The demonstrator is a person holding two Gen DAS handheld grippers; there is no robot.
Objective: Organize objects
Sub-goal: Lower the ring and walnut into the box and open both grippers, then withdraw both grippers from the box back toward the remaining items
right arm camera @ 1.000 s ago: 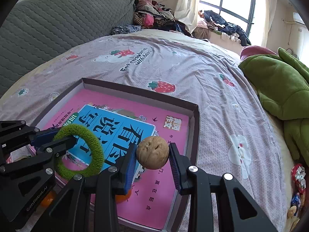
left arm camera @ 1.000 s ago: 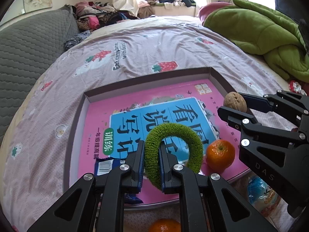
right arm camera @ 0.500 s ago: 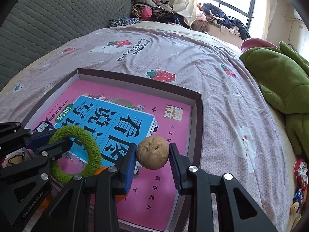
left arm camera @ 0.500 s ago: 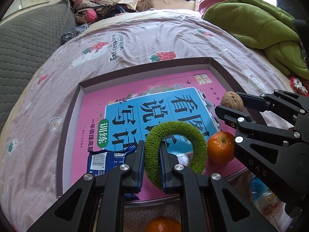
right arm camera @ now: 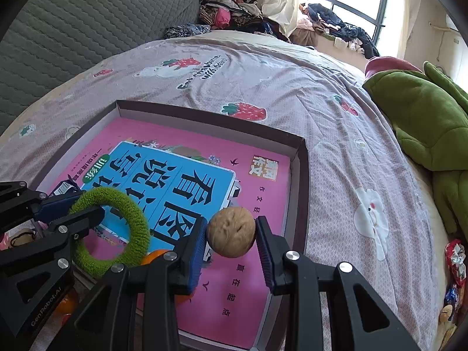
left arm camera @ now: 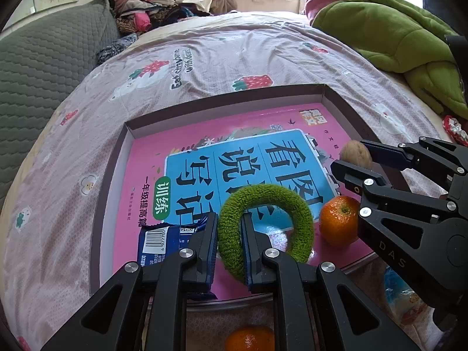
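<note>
1. Both grippers have edged farther over the shallow brown cardboard box since the earlier frame.
2. Left gripper pinches the fuzzy green ring; right gripper clamps the round brown walnut.
3. Both items hang above the pink book, box floor directly below.

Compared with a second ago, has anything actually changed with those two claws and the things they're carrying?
Hardly anything. Both cameras now see more of the box's floor, so the blue snack packet shows more fully. The left gripper still pinches the green fuzzy ring, and the right gripper still clamps the walnut. Nothing was released or picked up. The orange still lies on the pink book.
</note>
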